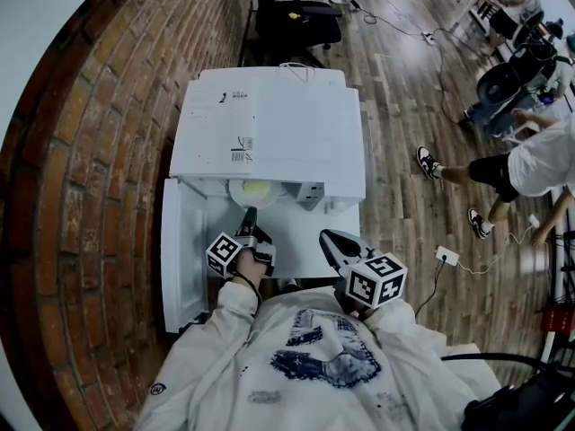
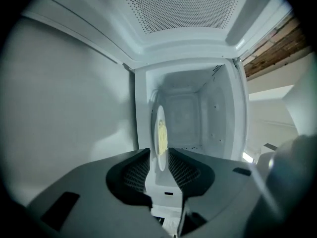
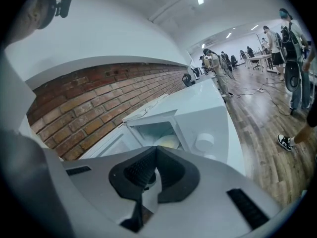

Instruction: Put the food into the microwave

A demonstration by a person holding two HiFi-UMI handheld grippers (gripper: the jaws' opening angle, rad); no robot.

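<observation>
The white microwave (image 1: pixel 269 124) stands with its door (image 1: pixel 182 250) swung open to the left. A white plate (image 1: pixel 244 191) of yellow food (image 1: pixel 257 187) rests on the cavity floor just inside the opening. My left gripper (image 1: pixel 249 215) points into the cavity and is open. In the left gripper view the plate (image 2: pixel 160 145) shows edge-on between the jaws of the left gripper (image 2: pixel 160 155), its rim in the gap and the pads apart from it. My right gripper (image 1: pixel 329 237) hangs back at the front right. It (image 3: pixel 155 150) is shut and empty, and the plate (image 3: pixel 168 143) shows beyond it.
A brick wall (image 1: pixel 99 151) runs close along the left. The microwave's round knob (image 3: pixel 204 142) sits on its right front. A black office chair (image 1: pixel 296 12) stands behind it. A person (image 1: pixel 530 164) stands on the wooden floor at the right, near a power strip (image 1: pixel 446 257).
</observation>
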